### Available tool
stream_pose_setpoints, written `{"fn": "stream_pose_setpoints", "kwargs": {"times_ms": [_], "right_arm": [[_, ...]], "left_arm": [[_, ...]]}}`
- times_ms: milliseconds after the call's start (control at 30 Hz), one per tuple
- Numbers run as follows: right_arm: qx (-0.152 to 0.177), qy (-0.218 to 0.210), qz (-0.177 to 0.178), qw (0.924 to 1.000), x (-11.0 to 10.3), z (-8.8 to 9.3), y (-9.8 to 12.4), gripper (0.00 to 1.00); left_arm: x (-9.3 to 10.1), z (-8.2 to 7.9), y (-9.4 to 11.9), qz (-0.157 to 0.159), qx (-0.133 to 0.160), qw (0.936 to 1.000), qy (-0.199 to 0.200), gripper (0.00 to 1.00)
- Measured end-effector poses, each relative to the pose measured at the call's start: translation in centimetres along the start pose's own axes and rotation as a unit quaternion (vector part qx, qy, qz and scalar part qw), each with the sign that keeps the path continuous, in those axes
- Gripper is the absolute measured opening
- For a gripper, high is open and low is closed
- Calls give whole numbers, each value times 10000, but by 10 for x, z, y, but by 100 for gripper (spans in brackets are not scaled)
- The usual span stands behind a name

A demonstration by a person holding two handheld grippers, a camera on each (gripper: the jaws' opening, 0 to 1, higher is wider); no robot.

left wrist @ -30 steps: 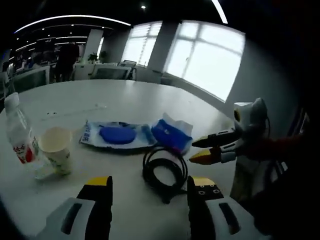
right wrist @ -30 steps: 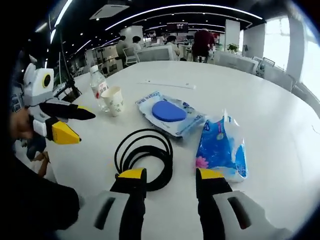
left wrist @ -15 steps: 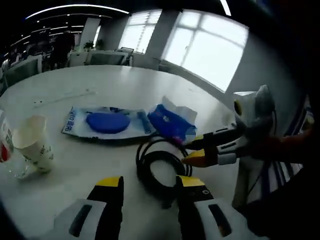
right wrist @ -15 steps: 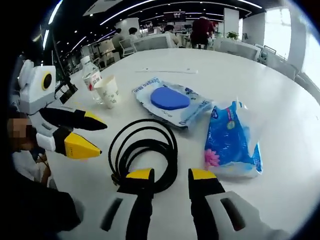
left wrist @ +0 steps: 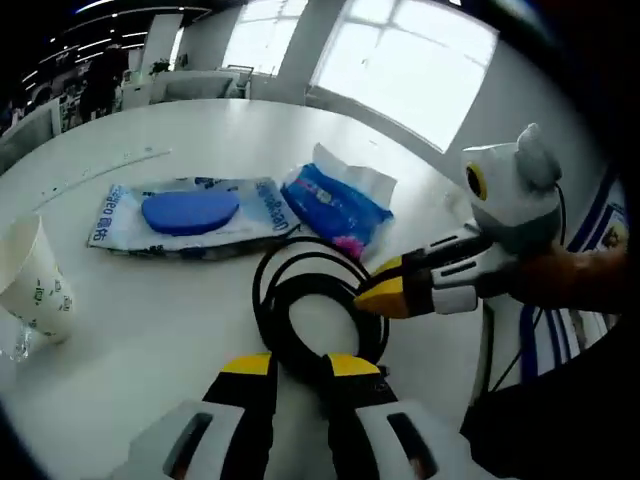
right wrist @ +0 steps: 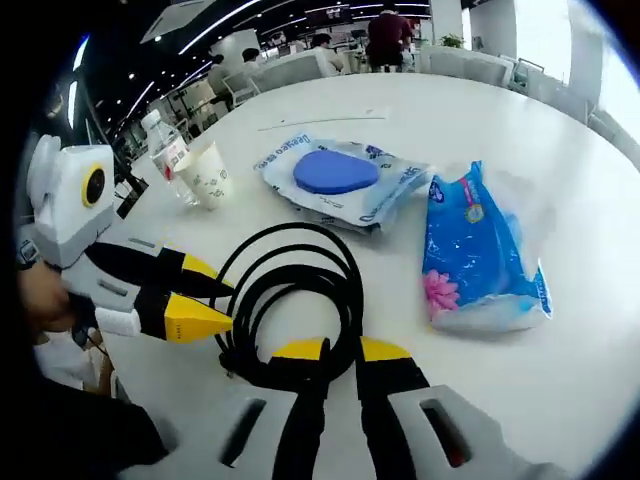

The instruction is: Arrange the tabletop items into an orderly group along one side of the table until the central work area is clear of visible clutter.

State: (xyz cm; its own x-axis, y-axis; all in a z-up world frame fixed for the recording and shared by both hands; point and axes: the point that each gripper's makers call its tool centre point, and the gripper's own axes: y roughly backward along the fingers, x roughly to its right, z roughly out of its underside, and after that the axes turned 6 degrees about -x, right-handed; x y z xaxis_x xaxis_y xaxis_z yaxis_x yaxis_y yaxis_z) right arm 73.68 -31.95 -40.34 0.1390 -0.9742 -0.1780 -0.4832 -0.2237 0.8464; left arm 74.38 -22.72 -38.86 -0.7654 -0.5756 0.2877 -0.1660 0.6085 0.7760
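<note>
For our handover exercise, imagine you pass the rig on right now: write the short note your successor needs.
Left claw: jaws nearly shut around the near edge of the coiled black cable; a firm pinch cannot be confirmed.
Right claw: jaws nearly shut at the same coil's near edge.
Items: wet-wipes pack, blue tissue pack, paper cup and water bottle lie spread across the white table.
Done: nothing grouped yet.
Left: move the cable, then everything else, to one side.
</note>
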Motion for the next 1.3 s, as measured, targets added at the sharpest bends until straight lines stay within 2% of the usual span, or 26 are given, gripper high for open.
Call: {"fn": "stream_pose_setpoints", "kwargs": {"times_ms": [267,467,633,900,1300], "right_arm": [[191,-364,-151,9990,-5,-7,12,1],[389,-509,-209,9977,-10,-19,30,0],[563,-494,-183,9970,-14,-25,47,0],[746,-692,-83,9948,5,-28,74,0],[844,-815,18,9931,44,-14,90,0]], "left_arm": [[3,0,9,158,123,9992,353,8],[13,-1,22,245,149,9993,248,8],[21,-10,33,308,317,9988,223,8],[41,-32,37,530,550,9970,84,8],[77,-45,17,851,412,9954,-154,8]]}}
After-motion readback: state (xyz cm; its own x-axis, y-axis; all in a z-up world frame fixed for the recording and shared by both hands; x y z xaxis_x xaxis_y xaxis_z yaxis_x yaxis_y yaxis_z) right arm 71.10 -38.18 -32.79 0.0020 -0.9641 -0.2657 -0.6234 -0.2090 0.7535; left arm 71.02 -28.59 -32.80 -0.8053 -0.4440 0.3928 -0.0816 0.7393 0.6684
